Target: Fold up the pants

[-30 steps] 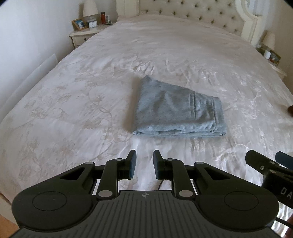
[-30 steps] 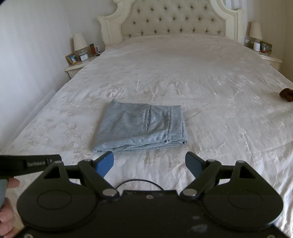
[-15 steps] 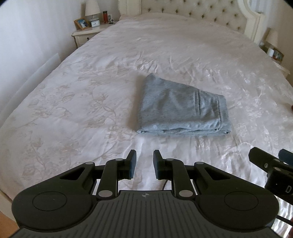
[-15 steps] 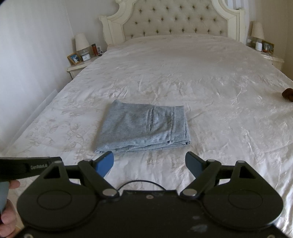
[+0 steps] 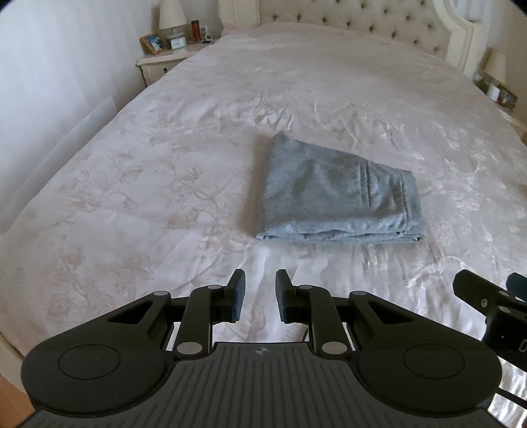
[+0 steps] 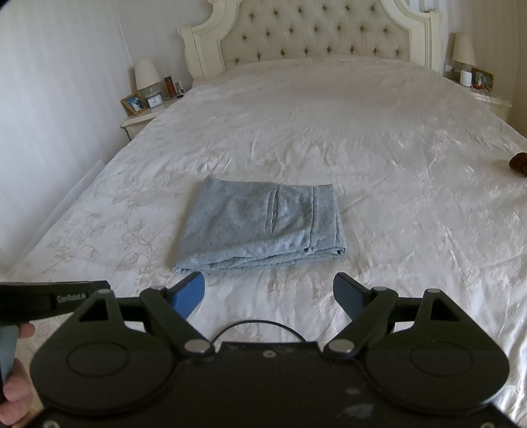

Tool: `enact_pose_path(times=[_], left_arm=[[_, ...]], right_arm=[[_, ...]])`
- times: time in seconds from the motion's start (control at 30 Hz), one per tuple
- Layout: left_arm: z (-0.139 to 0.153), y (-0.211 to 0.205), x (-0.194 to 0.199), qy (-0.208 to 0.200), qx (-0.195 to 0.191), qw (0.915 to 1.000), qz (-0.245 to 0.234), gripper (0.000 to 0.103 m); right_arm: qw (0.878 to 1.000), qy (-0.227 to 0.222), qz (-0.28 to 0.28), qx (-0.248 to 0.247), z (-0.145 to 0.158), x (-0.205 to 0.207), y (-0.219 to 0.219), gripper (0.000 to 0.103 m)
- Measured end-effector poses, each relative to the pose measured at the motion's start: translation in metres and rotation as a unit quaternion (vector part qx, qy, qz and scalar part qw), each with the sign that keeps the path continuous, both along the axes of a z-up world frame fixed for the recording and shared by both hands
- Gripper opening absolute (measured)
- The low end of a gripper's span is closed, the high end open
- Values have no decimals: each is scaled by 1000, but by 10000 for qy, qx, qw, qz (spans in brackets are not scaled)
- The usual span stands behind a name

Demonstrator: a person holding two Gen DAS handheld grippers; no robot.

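From the left wrist camera, the grey pants lie folded into a thick, flat bundle on the bed, about halfway along it and a little right of centre. The layered fold edge faces the camera, and a stitched pocket seam shows on top toward the bundle's right side. The left gripper hangs over the bedspread on the near side of the pants, well short of them, its jaws drawn close with a narrow gap and nothing between them. Part of the right gripper pokes in to the right of the pants, nearer the camera. Behind the pants, at the far left corner of the bed, stands a nightstand with a lamp and a picture frame.

From the right wrist camera, the pants sit left of the bed's middle, flat and untouched. The right gripper hovers just on the near side of them, jaws spread wide and empty over the white bedspread. To the left of the pants and closer in, a hand grips the handle of the left gripper. Far right of the pants, a small brown object rests at the bed's edge. Beyond the pants rises the tufted headboard.
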State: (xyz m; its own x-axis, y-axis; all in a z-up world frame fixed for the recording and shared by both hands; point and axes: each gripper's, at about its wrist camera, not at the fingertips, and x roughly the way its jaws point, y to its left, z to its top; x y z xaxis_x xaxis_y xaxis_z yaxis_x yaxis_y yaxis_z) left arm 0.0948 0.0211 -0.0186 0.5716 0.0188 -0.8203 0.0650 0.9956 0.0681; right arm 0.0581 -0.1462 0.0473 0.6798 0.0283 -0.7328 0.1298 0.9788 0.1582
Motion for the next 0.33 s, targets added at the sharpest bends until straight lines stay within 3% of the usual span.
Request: enact_pose_path(times=[0.33], left_arm=[[0, -2, 1, 21, 17, 10000, -71, 19]], right_arm=[[10000, 20, 19, 18, -3, 0, -1, 89]])
